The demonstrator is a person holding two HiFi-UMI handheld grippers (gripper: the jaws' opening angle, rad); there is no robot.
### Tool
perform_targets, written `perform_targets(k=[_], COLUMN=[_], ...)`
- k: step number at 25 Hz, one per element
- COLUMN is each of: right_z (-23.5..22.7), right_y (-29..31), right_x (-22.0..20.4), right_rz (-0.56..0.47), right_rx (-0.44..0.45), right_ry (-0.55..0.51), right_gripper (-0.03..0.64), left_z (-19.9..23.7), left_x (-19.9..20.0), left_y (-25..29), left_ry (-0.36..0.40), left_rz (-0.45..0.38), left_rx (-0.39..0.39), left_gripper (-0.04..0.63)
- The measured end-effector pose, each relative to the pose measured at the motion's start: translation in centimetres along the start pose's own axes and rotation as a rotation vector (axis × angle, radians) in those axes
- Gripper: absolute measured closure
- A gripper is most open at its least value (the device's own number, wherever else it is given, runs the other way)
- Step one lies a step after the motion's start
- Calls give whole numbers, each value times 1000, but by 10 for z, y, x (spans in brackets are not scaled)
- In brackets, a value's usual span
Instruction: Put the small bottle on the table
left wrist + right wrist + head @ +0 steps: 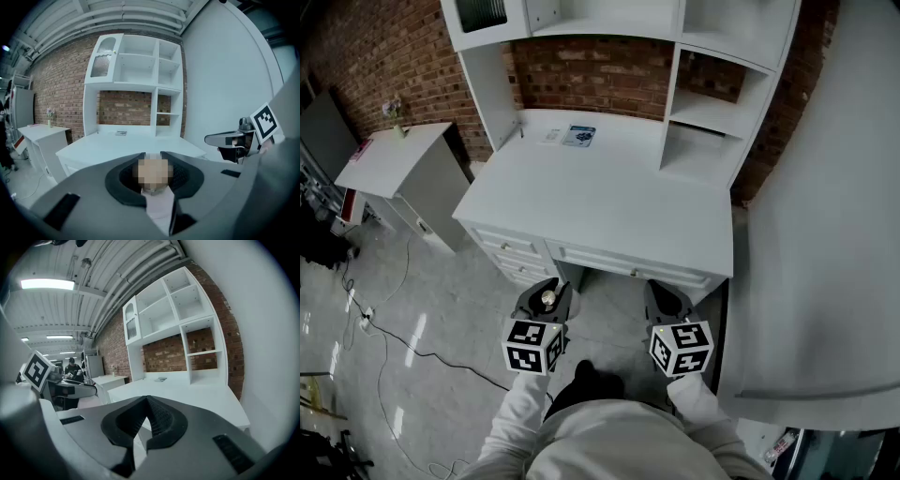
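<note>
Fingers [188,176] of left gripper [151,155] clamp small bottle [158,204].

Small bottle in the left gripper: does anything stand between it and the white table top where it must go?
Nothing visible does. The small bottle, between the jaws of the left gripper, is just short of the front edge of the table. The near table top is bare; only two printed items lie far back.

Brick wall [591,75], booklet [579,136], side cab. [398,159]
</note>
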State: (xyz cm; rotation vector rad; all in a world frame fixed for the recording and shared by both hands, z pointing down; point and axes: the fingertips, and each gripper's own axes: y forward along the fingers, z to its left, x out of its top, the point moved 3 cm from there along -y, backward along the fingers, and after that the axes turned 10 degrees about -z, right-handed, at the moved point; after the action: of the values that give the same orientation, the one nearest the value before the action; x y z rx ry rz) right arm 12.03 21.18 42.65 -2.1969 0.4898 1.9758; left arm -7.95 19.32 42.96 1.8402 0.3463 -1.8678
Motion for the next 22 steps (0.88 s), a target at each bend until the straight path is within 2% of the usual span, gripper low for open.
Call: perform_targets(k=[13,22], right_z=[6,-4], right_y=[2,17], right_x=[3,3], right_rz=[-17,-8], right_rx=[33,42], right_ry=[12,37], right_gripper=[589,589], left_z=[2,11], left_x=[1,4], left_y=[-6,17], left_ry=[-10,1], left_rz=[-4,14], left_rx=[21,22], left_gripper=[488,488])
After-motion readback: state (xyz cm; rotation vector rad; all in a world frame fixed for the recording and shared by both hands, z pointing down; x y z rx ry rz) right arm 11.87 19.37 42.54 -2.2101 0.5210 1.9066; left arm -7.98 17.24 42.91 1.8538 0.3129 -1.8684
